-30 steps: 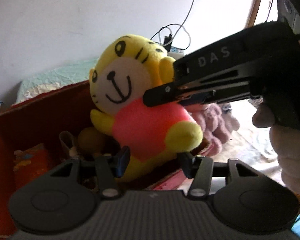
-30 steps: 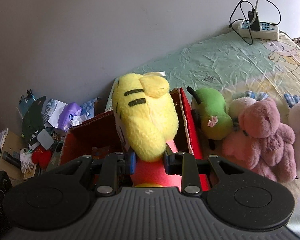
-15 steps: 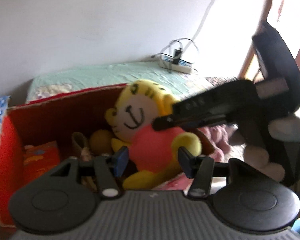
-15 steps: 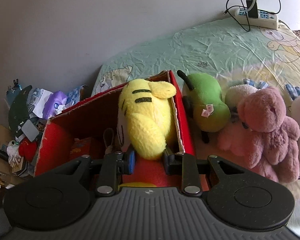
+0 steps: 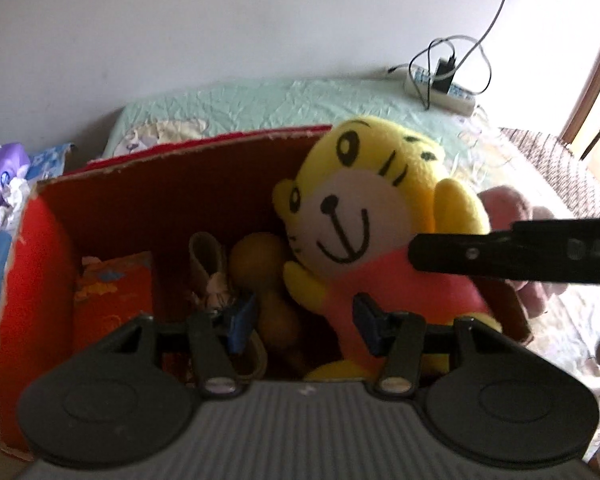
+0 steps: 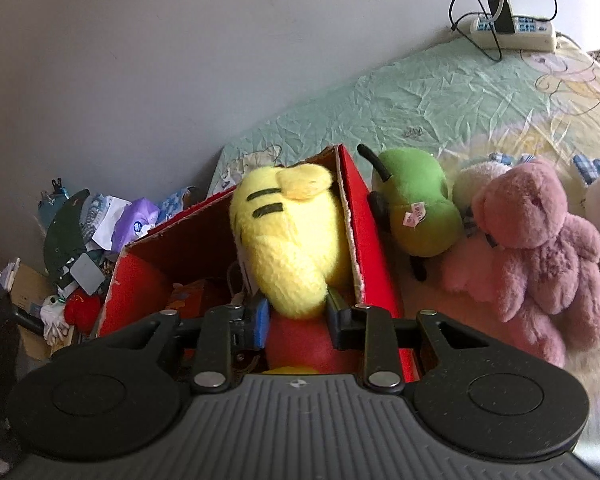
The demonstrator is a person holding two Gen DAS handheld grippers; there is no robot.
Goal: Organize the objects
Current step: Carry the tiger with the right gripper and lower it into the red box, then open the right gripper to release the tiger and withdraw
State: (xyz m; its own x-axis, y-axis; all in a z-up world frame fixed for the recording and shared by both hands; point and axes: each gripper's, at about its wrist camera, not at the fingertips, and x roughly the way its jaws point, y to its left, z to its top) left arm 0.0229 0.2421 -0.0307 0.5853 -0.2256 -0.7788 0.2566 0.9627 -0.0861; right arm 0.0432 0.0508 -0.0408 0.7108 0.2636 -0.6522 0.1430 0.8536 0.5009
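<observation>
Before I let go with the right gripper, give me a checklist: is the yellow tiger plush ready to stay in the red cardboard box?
1. Yellow tiger plush in a pink shirt inside the red cardboard box: ok, body below the rim, head above it.
2. Right gripper grip: ok, pads pinch the plush's neck.
3. Plush resting on the box floor: cannot tell, its bottom is hidden.
4. Left gripper empty: ok, jaws apart, nothing between them.
5. Green plush and pink teddy bear out of the way: ok, on the bed beside the box wall.
</observation>
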